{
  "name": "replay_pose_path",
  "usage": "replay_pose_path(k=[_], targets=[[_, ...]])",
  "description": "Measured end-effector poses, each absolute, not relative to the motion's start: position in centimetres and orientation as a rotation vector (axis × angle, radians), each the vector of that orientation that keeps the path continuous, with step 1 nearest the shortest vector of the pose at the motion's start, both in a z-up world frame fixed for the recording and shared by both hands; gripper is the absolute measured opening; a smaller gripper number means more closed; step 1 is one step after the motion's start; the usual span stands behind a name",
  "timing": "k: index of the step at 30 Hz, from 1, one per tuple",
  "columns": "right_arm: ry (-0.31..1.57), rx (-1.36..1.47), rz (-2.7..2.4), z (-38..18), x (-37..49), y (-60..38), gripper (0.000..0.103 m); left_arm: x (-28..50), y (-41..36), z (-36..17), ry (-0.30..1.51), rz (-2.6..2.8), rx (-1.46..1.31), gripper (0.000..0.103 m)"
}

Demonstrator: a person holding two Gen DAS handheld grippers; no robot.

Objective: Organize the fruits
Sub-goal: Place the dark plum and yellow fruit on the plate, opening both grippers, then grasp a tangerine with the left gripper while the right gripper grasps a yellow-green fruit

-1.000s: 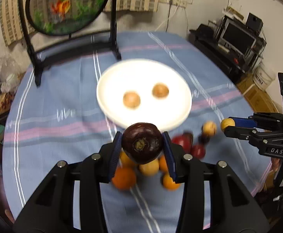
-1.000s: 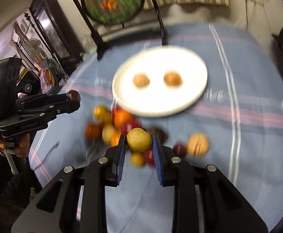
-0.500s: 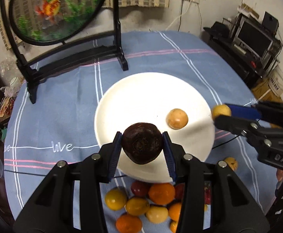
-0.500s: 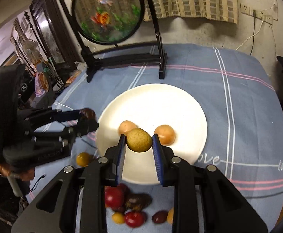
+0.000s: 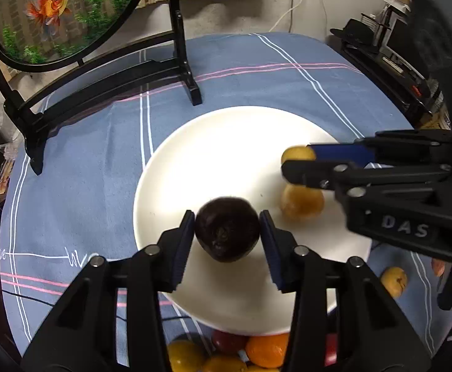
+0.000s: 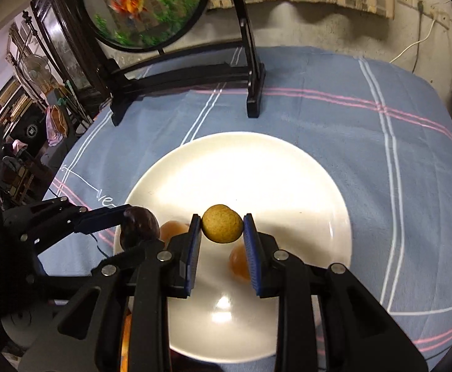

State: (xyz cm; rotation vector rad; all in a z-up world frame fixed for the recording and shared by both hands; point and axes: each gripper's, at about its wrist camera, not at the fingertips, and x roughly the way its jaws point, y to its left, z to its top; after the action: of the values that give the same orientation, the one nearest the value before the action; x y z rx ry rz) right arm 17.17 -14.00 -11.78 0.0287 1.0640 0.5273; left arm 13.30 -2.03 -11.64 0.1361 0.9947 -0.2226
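Note:
A white plate point(image 5: 226, 155) point(image 6: 272, 167) lies on the blue striped cloth. My left gripper point(image 5: 226, 232) hovers over its near part with a dark purple fruit point(image 5: 227, 229) point(image 6: 139, 226) between the pads. The jaws are opening and the fruit looks blurred, slipping free. My right gripper point(image 6: 222, 226) point(image 5: 297, 162) is shut on a small rough yellow-brown fruit point(image 6: 222, 223) point(image 5: 297, 154) above the plate. Two tan fruits point(image 6: 171, 229) point(image 6: 238, 262) rest on the plate; the left wrist view shows only one tan fruit point(image 5: 302, 201).
A pile of orange, yellow and red fruits point(image 5: 266, 350) lies just off the plate's near rim, with a lone yellow fruit point(image 5: 393, 280) to the right. A round goldfish screen on a black stand point(image 5: 71, 15) point(image 6: 145, 6) stands behind the plate. A thin cable crosses the cloth.
Both grippers have travelled forward and down from above the fruit pile to above the plate, each carrying its fruit. The dark fruit now sits lower and blurred between the left pads.

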Motion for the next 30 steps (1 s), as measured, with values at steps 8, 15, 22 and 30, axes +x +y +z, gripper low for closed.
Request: replay_pose_path(k=[8, 15, 22, 30], targets=[[1.045, 0.038, 0.487, -11.2, 18.1, -14.7, 0.05, 13.6, -2.0, -11.7, 0.985, -0.202, 0.144, 0.068], [0.984, 0.047, 0.483, -8.2, 14.9, -17.1, 0.056, 12.2, -2.0, -10.1, 0.959, -0.199, 0.142, 0.069], [0.919, 0.035, 0.482, -5.9, 7.4, -19.6, 0.057, 8.5, -1.3, -7.2, 0.901, -0.193, 0.133, 0.077], [1.023, -0.06, 0.502, -11.3, -2.9, -19.3, 0.057, 1.5, 1.9, -7.0, 0.892, -0.154, 0.076, 0.085]])
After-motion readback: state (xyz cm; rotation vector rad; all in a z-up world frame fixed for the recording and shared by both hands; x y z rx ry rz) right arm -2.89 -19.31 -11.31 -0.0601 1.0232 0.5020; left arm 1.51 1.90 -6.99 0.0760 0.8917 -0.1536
